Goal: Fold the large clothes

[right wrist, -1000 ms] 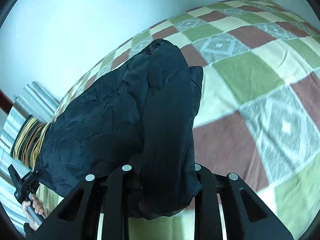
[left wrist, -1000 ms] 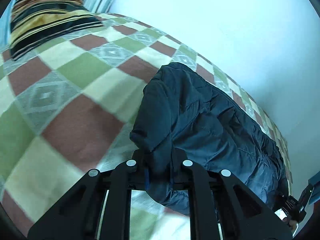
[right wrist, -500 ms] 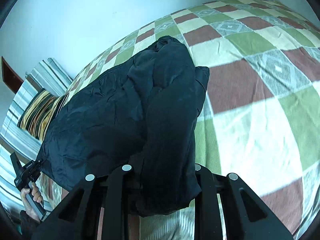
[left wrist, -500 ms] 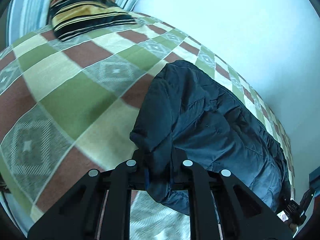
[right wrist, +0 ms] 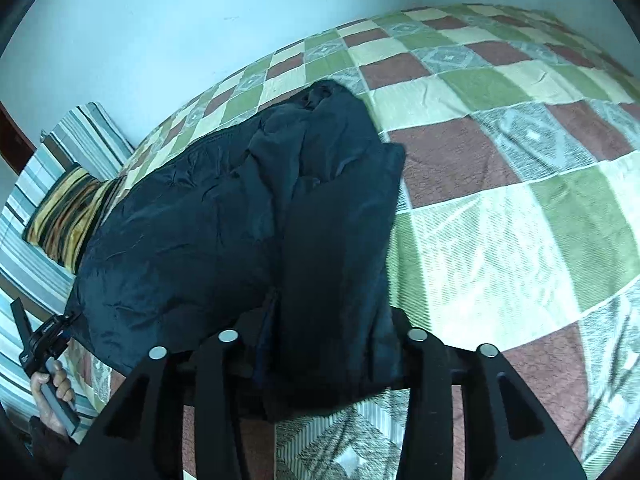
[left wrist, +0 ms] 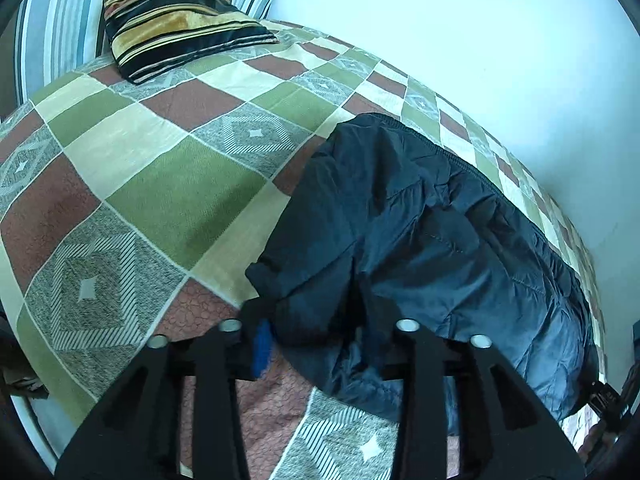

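On the checked bedspread (left wrist: 160,200) a dark padded jacket (left wrist: 420,240) lies along the far side of the bed near the pale wall (left wrist: 480,40), doubled over on itself with a sleeve laid across the body. Its near edge reaches to both claws, one at each end of that edge, which suggests the garment has been drawn into place as one long fold so the halves stay aligned. Seen from its own camera, the left claw (left wrist: 320,336) has just been opening; cloth sits between its jaws, but a blue pad (left wrist: 262,346) shows bare beside the fabric, so I judge the hold released. The right claw (right wrist: 320,344) has likewise just been opening, with the folded sleeve (right wrist: 340,240) lying loose between its spread jaws rather than pinched. Both claws point steeply down toward the bed from the near side. In the right view the person's left hand (right wrist: 52,388) is wrapped round its handle at the far left. A striped cushion (left wrist: 168,12) rests at the head of the bed, well apart from the jacket. Letting go here looks like the end of one fold, with a fresh grip needed for the next.
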Action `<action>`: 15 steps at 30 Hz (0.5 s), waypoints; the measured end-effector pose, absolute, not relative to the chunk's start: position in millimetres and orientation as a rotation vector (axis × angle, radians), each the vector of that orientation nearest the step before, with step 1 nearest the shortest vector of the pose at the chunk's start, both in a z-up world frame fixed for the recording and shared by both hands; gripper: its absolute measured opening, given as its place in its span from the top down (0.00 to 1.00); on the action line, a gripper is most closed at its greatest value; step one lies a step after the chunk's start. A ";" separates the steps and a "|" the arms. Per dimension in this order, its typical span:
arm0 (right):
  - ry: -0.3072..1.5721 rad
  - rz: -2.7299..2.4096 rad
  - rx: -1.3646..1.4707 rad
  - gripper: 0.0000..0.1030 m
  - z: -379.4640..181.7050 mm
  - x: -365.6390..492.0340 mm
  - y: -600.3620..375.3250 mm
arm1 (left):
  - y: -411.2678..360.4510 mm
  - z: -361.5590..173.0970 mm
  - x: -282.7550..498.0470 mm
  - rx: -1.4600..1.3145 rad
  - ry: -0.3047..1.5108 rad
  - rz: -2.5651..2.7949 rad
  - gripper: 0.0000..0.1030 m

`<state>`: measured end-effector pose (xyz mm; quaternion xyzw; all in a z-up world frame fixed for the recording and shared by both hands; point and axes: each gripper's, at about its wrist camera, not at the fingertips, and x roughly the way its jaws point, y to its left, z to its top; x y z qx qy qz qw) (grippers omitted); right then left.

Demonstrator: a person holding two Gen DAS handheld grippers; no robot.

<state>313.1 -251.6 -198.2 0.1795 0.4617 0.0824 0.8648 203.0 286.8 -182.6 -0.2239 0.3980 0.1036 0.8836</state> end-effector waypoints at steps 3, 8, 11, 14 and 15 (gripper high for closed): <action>0.945 0.097 0.323 0.55 -182.5 308.0 -253.9 | 293.9 -180.5 196.0 -0.477 0.828 0.213 0.49; 0.848 0.017 0.241 0.54 -146.6 296.8 -251.2 | 301.0 -171.5 188.8 -0.449 0.827 0.199 0.41; 0.830 0.067 0.220 0.54 -135.2 299.3 -229.9 | 304.4 -162.8 191.8 -0.424 0.824 0.193 0.37; 0.853 0.152 0.196 0.54 -137.3 310.4 -197.3 | 310.6 -156.3 201.9 -0.426 0.836 0.155 0.35; 0.861 0.180 0.194 0.54 -137.6 317.3 -185.2 | 313.0 -155.1 207.2 -0.427 0.847 0.137 0.34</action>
